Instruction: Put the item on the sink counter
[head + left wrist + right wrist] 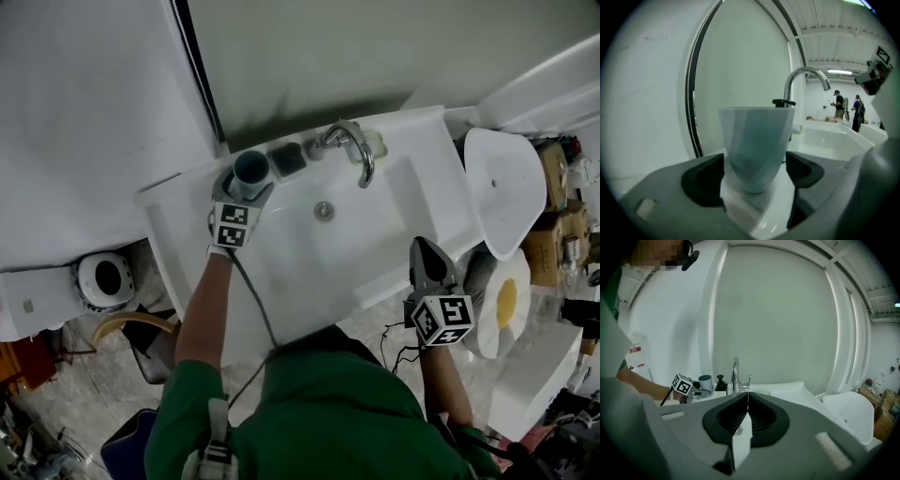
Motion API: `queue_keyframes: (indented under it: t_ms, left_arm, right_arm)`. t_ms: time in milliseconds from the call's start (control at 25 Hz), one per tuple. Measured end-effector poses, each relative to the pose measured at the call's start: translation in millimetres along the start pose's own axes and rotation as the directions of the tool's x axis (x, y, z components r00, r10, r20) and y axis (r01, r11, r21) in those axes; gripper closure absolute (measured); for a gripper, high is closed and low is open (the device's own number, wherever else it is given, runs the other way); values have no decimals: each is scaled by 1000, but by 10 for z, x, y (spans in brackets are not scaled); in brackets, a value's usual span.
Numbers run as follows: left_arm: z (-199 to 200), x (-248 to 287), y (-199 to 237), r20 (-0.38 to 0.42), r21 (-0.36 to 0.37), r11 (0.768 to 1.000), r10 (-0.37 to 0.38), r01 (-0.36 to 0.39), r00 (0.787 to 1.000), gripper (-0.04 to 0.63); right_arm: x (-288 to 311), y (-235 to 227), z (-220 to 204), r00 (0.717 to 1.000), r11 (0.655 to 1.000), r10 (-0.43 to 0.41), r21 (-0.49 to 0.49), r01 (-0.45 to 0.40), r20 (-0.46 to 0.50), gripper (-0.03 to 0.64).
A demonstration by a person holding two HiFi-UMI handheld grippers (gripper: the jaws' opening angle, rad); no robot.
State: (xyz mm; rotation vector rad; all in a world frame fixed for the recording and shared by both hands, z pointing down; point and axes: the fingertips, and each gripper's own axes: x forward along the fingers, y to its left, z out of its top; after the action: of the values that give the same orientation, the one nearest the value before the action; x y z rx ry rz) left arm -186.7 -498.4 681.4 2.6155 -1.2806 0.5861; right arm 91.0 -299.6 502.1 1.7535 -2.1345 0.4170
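Observation:
A pale blue-grey cup (251, 169) stands upright on the white sink counter (183, 202), at the basin's back left corner. My left gripper (249, 182) reaches around it. In the left gripper view the cup (757, 145) sits between the dark pads (704, 180), with a gap on each side, so the jaws are open and do not press on it. My right gripper (422, 246) hovers over the sink's front right edge, shut with nothing in it; its fingers meet in the right gripper view (747, 397). That view also shows the cup (705, 382) beside the left gripper (697, 390).
A chrome faucet (354, 145) and a dark soap dispenser (288, 157) stand just right of the cup, behind the basin (375, 234). A white toilet lid (506, 187) and cardboard boxes (555, 211) lie to the right. The wall rises close behind the counter. Two people (848, 110) stand far off.

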Motion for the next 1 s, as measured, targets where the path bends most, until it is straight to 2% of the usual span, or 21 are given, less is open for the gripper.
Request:
queue_keyframes:
  t_ms: [240,360,440,560,680,800,920,1000]
  left_arm:
    - [14,-300,-43,-24,0,1000,18,-18,1000,195]
    - [107,-569,-38,-16,-7,999,42,-43,999,227]
    - [222,-788,-34,1,-2,997,74,-74,997,276]
    - [540,-1138,-111,63,23,993,118,-119,991,405]
    - [965,-1509,-235,145,40,985,160,-168,976,493]
    - [1347,-1858,-322,189,-16,970,243,-244,952,594]
    - [1591,-2103,-455,213,-98,958,284,-269,935,597]
    - [1747,-2239,-571,250,-110,956,292,-272,923,597]
  right_arm:
    - [-4,-6,55,999,1000,19,10,-19,31,615]
    - [4,-20,119,997,999,33,32,-35,67,615]
    - [18,-33,178,995,998,46,40,-49,94,615]
    - [35,-40,305,988,996,69,44,-75,135,615]
    - [18,29,492,977,994,98,29,-106,189,615]
    - [-53,98,745,959,993,119,-13,-120,259,615]
    - [-124,143,983,938,992,125,-35,-120,323,615]
    - [-156,203,1107,924,990,143,-43,-137,354,614]
